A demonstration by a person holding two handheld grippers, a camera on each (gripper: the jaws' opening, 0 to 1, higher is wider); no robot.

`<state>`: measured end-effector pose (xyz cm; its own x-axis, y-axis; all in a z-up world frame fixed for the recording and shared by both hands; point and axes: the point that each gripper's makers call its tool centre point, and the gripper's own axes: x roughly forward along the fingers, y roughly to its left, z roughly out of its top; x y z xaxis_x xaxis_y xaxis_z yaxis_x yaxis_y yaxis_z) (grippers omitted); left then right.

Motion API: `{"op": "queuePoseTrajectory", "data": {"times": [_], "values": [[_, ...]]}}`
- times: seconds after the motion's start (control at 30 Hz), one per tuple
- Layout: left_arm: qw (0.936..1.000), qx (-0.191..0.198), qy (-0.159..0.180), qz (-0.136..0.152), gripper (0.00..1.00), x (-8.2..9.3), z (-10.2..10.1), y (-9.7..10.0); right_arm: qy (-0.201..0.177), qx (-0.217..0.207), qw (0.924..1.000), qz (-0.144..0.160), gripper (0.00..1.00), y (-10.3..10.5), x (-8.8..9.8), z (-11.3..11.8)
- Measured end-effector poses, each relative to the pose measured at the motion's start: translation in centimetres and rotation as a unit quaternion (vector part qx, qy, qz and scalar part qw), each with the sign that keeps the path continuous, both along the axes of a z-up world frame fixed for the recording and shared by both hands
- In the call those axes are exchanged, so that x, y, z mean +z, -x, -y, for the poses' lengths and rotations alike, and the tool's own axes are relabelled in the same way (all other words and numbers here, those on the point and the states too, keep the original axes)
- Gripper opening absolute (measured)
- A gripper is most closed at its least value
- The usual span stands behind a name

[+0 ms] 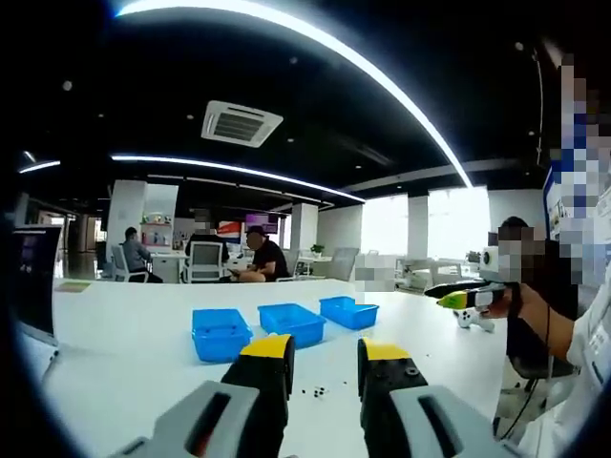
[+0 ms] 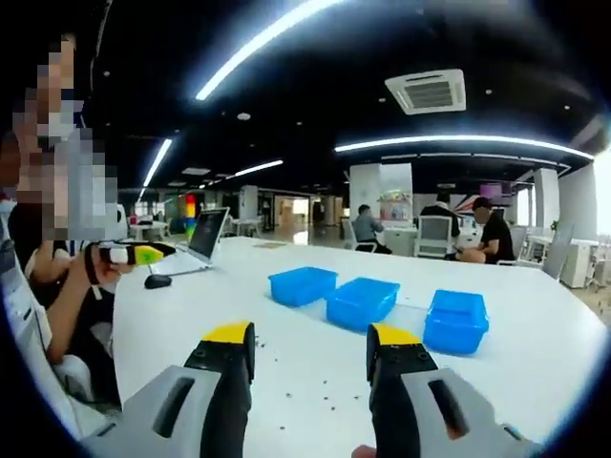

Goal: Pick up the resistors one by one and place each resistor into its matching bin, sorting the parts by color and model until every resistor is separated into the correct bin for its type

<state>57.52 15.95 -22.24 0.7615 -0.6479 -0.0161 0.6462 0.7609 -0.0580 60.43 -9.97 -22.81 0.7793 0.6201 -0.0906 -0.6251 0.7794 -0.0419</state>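
Observation:
Three blue bins stand in a row on the white table: a left bin, a middle bin and a right bin. Tiny dark resistors lie scattered in front of them. My left gripper hovers open over these specks, its yellow-tipped jaws apart and holding nothing. In the right gripper view the bins read left, middle and right. Resistors dot the table below my right gripper, which is open and holds nothing.
A laptop and a mouse sit at the table's left; the laptop screen also appears in the left gripper view. A person's hand holds a yellow-green tipped tool at the right, and a similar tool appears at the left. People sit at far desks.

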Motion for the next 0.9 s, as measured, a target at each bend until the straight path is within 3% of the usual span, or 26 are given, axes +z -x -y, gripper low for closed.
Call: {"op": "queuePoseTrajectory", "data": {"times": [0.13,0.2,0.37,0.43,0.57,0.7,0.9], "values": [[1.0,0.001,0.001,0.003,0.29,0.2,-0.1,0.2,0.06,0.028,0.9967,-0.046,0.41,0.2,-1.5,-1.5],[1.0,0.002,0.001,0.004,0.29,0.3,-0.2,0.2,0.076,0.033,0.9957,-0.042,0.38,0.0,-1.5,-2.2],[1.0,0.002,0.001,0.004,0.29,0.3,-0.2,0.2,0.136,0.075,0.985,-0.075,0.34,-0.8,-3.1,-5.4],[1.0,0.002,0.001,0.005,0.29,0.4,-0.2,0.2,0.156,0.07,0.9773,-0.125,0.31,-1.6,-4.6,-6.2],[1.0,0.003,0.003,0.007,0.29,0.6,-0.3,0.3,0.186,0.065,0.9657,-0.169,0.23,-3.4,-6.4,-8.0],[1.0,0.004,0.004,0.007,0.29,0.6,-0.4,0.3,0.186,0.083,0.9527,-0.225,0.19,-4.6,-7.8,-10.5],[0.9999,0.003,0.006,0.01,0.28,0.8,-0.5,0.3,0.195,0.085,0.9264,-0.311,0.13,-6.8,-10.8,-13.0]]}}
